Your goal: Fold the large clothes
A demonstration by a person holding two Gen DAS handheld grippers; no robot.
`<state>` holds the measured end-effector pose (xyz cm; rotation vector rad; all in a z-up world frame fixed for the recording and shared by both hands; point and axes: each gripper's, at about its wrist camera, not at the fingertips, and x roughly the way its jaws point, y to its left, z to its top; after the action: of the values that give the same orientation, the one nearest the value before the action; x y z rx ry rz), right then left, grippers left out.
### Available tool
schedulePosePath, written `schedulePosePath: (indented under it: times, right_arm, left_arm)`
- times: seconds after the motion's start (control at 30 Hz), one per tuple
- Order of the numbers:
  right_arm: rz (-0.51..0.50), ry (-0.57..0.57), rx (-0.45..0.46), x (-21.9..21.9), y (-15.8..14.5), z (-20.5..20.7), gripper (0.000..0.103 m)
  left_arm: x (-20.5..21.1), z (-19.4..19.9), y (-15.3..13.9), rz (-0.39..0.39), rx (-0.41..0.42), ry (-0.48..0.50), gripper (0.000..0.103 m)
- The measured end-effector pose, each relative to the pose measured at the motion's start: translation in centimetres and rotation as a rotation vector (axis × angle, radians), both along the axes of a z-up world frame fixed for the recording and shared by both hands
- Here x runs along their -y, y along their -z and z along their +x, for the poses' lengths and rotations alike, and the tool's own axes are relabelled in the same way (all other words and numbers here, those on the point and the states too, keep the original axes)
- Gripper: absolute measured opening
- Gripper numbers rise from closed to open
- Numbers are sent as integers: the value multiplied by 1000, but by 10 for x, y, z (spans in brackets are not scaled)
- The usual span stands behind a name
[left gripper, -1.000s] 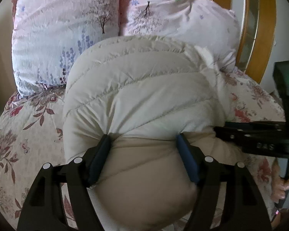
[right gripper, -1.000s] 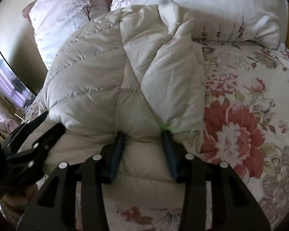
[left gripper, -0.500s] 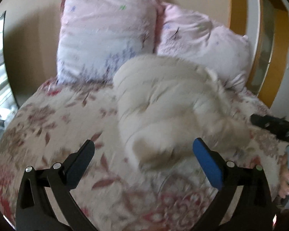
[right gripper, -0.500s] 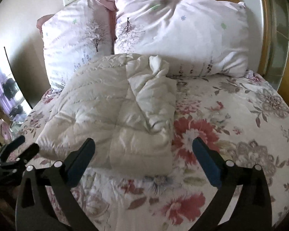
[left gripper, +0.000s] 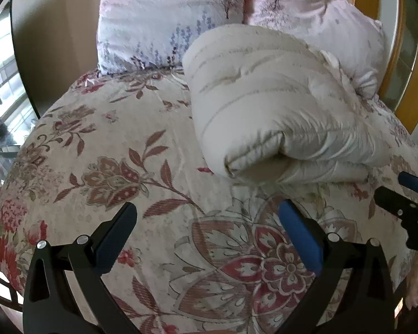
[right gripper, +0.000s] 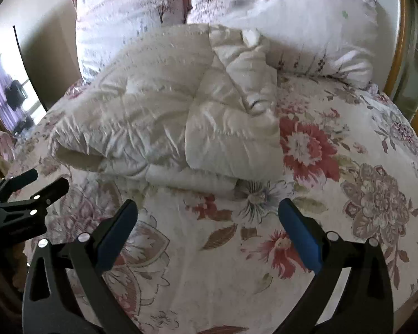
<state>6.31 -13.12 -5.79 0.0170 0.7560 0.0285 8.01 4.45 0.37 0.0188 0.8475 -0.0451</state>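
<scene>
You face a bed under a floral bedspread (right gripper: pixel 334 222). A folded cream quilted jacket (right gripper: pixel 181 117) lies on it near the head, its far edge touching two pink patterned pillows (right gripper: pixel 306 27) propped behind.

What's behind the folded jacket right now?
Two pink printed pillows stand directly behind the cream puffer jacket, at the head of the floral bedspread. The jacket covers their lower edges, so contact there is hidden.

Both wrist cameras look steeply down along their open tongs from near the bed's foot toward the pillows (left gripper: pixel 167 19), sharing the folded cream down jacket (left gripper: pixel 270 105), the right view seeing it from its right side.
</scene>
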Motion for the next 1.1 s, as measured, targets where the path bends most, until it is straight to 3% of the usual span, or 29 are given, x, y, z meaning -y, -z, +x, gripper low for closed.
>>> schedulePosePath:
  times: [0.27,1.1]
  right_arm:
    - [-44,3,-62,-3,12,6,101]
    - [-32,-1,-85,-2,17,13,101]
  left_arm:
    - [10,1,5,42,-48,22,102]
    - [11,4,12,49,-73,14,102]
